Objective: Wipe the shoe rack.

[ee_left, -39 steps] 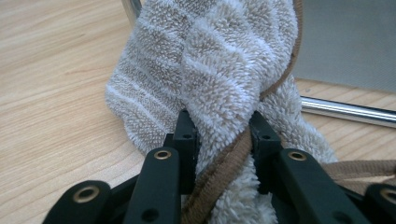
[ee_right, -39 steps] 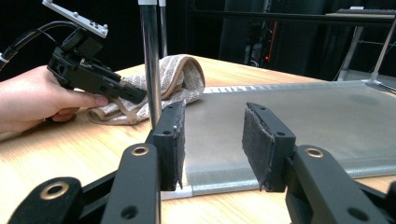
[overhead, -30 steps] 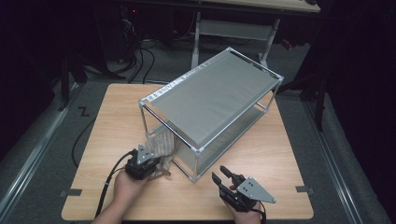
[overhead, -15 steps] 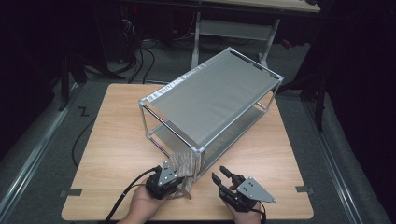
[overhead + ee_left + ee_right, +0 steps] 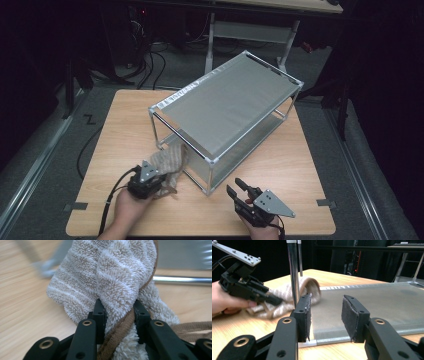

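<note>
I am holding the left gripper (image 5: 150, 181) low over the wooden table (image 5: 120, 125) near its front edge, the left hand (image 5: 127, 212) coming in from the bottom and wrapping its black body; its jaws are pointing up and to the right toward the near corner of the metal-framed rack (image 5: 225, 107); they are clamping a beige striped towel (image 5: 167, 162), and in the left gripper view the terry fold (image 5: 110, 282) and its brown hem are being pinched between the two black jaws, the loose cloth bulging above them. The towel is lying bunched on the table just beside the rack's near left corner, its far end reaching in at the lower shelf; from the right gripper view it is sitting behind the rack's upright post (image 5: 293, 272), with the left gripper (image 5: 273, 299) gripping its near end.

I am keeping the right gripper (image 5: 239, 191) at the front right of the table, near the front of the rack, jaws aimed up and left at the rack; its jaws are standing partly apart with nothing between the pads, and the grey shelf (image 5: 374, 302) is stretching out beyond them.
</note>
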Motion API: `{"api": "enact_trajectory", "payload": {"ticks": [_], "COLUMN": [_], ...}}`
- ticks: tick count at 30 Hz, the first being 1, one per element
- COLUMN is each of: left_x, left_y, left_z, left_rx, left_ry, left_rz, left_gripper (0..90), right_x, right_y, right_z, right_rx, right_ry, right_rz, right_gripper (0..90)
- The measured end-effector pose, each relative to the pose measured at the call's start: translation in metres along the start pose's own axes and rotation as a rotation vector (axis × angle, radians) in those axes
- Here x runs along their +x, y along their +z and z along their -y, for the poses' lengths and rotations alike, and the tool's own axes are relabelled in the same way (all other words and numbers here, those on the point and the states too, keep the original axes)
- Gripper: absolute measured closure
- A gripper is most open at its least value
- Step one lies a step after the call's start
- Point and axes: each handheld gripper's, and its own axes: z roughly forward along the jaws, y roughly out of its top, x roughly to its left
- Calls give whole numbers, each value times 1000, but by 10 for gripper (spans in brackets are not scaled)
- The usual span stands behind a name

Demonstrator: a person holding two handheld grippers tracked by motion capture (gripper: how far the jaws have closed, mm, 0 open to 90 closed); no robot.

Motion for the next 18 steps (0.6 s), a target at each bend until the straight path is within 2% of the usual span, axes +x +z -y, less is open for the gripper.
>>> {"api": "enact_trajectory", "payload": {"ticks": [4,6,8,10,13,15,18], "left_x": [27,35,38,39,42,43,40], "left_y": [-9,-14,-19,-27,-36,-42,-49], "left_z": [10,15,19,24,31,35,35], "left_rx": [3,4,1,5,-18,-59,-115], "left_ry": [-71,-101,-116,-107,-144,-184,-187], "left_rz": [-65,-75,-77,-87,-85,-70,-59], "left_gripper": [701,700,700,698,686,667,622], "right_x": [0,1,1,1,2,3,6], "right_y": [1,1,1,2,2,3,5], "right_z": [0,0,1,1,0,0,0], "right_rx": [1,1,4,5,2,2,3], "right_ry": [-5,-9,-5,-7,-9,-8,-16], "right_rz": [0,0,-1,1,-7,-11,-23], "right_gripper": [597,597,597,596,597,596,598]}}
